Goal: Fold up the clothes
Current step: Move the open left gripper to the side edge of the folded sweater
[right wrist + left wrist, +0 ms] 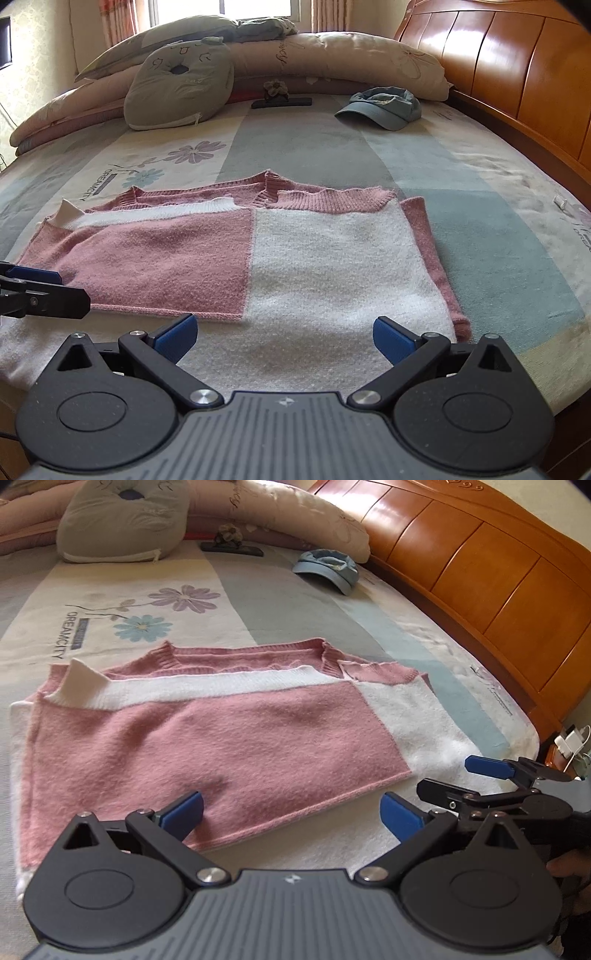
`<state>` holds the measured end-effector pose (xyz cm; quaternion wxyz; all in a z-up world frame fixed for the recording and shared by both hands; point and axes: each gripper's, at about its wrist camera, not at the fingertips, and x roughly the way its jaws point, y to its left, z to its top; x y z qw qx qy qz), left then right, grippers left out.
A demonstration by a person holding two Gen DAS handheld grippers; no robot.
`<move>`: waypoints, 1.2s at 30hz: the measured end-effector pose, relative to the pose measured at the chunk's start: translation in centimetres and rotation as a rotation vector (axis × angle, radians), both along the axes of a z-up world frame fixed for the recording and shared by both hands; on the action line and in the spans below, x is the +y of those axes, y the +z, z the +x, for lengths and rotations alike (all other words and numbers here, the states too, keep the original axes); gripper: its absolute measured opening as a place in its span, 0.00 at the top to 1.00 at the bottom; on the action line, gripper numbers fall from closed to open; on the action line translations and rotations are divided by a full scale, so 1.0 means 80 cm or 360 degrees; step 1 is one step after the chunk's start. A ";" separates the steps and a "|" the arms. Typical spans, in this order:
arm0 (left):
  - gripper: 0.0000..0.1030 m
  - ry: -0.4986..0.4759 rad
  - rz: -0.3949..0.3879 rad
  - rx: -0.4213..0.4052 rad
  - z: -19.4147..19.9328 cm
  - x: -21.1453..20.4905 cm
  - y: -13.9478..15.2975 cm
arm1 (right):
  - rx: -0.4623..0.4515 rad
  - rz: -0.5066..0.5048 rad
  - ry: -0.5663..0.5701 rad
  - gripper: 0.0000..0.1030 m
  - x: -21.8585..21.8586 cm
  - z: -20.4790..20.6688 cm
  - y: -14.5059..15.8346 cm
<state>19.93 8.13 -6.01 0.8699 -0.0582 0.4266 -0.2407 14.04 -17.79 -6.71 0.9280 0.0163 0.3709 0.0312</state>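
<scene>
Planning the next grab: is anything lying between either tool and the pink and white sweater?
Nothing visible. The left tool and right tool hang open right at the near edge of the pink and white knitted sweater. The blue denim cap lies far beyond it.

The sweater is pink and white in big blocks. The sheet has grey, cream and light blue stripes with purple and blue flowers. The cap is blue. The headboard is shiny orange-brown.
</scene>
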 end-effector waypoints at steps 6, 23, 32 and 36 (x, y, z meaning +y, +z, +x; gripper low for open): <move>0.02 0.0080 0.0037 -0.0073 -0.015 0.024 0.017 | -0.0044 0.0044 0.0056 0.00 0.010 0.000 0.014; 0.02 0.0465 0.0002 -0.0043 -0.032 0.139 0.016 | 0.0089 0.0384 0.0532 0.00 0.114 0.054 -0.001; 0.02 0.0448 -0.0183 0.0163 0.002 0.183 -0.017 | 0.0083 0.0490 0.0419 0.00 0.086 0.027 -0.003; 0.02 0.0404 -0.0336 0.0274 0.021 0.197 -0.032 | 0.0109 0.0527 0.0339 0.00 0.076 0.024 -0.010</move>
